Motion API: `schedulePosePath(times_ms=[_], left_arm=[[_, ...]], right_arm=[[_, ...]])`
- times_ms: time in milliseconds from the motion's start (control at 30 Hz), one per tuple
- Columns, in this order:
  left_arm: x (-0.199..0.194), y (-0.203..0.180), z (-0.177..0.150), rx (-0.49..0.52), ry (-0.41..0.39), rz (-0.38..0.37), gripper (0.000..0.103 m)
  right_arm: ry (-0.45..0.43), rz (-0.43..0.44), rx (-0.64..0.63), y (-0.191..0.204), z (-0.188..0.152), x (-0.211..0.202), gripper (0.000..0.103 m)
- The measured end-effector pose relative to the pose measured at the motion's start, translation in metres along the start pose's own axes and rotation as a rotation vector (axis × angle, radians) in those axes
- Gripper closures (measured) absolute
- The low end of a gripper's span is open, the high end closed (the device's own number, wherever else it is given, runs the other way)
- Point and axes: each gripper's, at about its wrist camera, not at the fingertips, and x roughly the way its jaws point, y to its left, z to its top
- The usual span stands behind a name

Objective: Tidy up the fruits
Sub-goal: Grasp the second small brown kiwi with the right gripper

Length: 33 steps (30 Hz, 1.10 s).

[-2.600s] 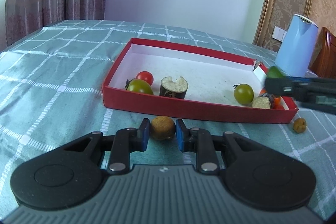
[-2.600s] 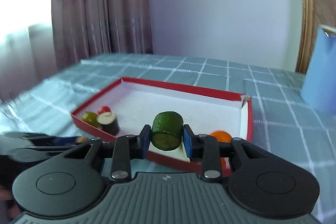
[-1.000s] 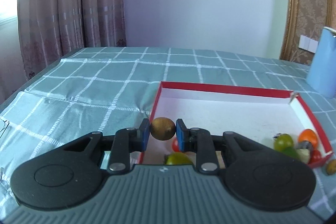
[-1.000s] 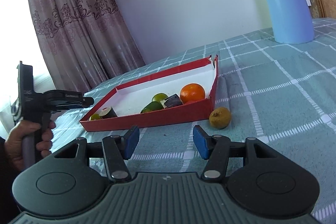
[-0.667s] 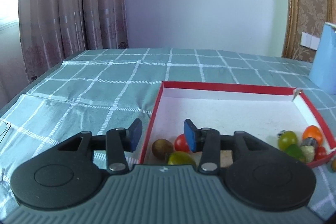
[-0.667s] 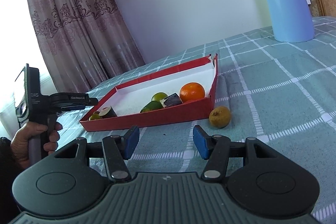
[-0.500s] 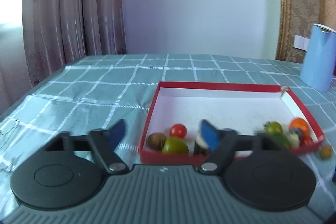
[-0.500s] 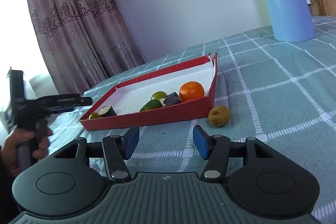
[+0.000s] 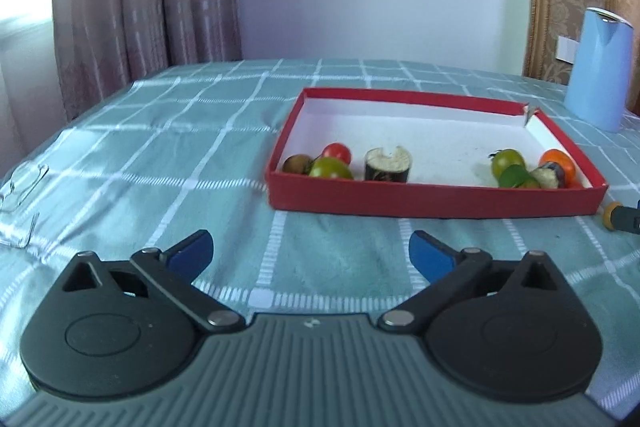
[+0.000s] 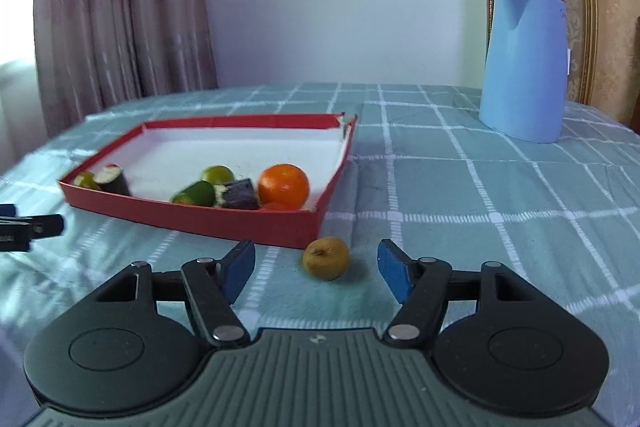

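A red tray (image 9: 436, 201) with a white floor lies on the checked cloth. In it sit a brown fruit (image 9: 297, 163), a red tomato (image 9: 337, 153), a green tomato (image 9: 330, 169), an eggplant piece (image 9: 388, 165), another green tomato (image 9: 508, 159) and an orange (image 9: 557, 161). My left gripper (image 9: 311, 253) is open and empty, back from the tray's near wall. My right gripper (image 10: 316, 269) is open, low over the cloth, with a yellow-brown fruit (image 10: 326, 257) lying between and just ahead of its fingers, outside the tray (image 10: 200, 217). The orange (image 10: 283, 185) lies in the tray's near corner.
A blue kettle (image 10: 524, 63) stands at the back right of the table, also in the left wrist view (image 9: 600, 67). A wire object (image 9: 20, 183) lies on the cloth at far left. Curtains and a wall stand behind the table.
My left gripper let go of the brown fruit into the tray's left corner, opened wide and drew back. My right gripper swung toward the yellow-brown fruit, which now lies between its open fingers.
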Motion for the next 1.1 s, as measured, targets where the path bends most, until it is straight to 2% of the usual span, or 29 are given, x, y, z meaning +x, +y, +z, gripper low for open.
schedulePosePath(times_ms=[267, 400, 500, 667, 1100], left_arm=[[-0.001, 0.005, -0.002, -0.025, 0.0, -0.014, 0.0], [-0.001, 0.006, -0.002, -0.031, -0.003, -0.021, 0.0], [-0.002, 0.007, -0.002, -0.037, -0.007, -0.024, 0.0], [-0.002, 0.008, -0.002, -0.044, -0.008, -0.023, 0.0], [-0.002, 0.009, -0.002, -0.052, -0.005, -0.022, 0.0]], right_arm=[[0.084, 0.013, -0.003, 0.001, 0.007, 0.026, 0.036], [0.105, 0.009, -0.003, 0.002, 0.007, 0.029, 0.04], [0.116, -0.003, -0.02, 0.004, 0.007, 0.031, 0.05], [0.106, -0.012, -0.019, 0.005, 0.006, 0.03, 0.074], [0.101, -0.008, -0.011, 0.004, 0.007, 0.029, 0.075]])
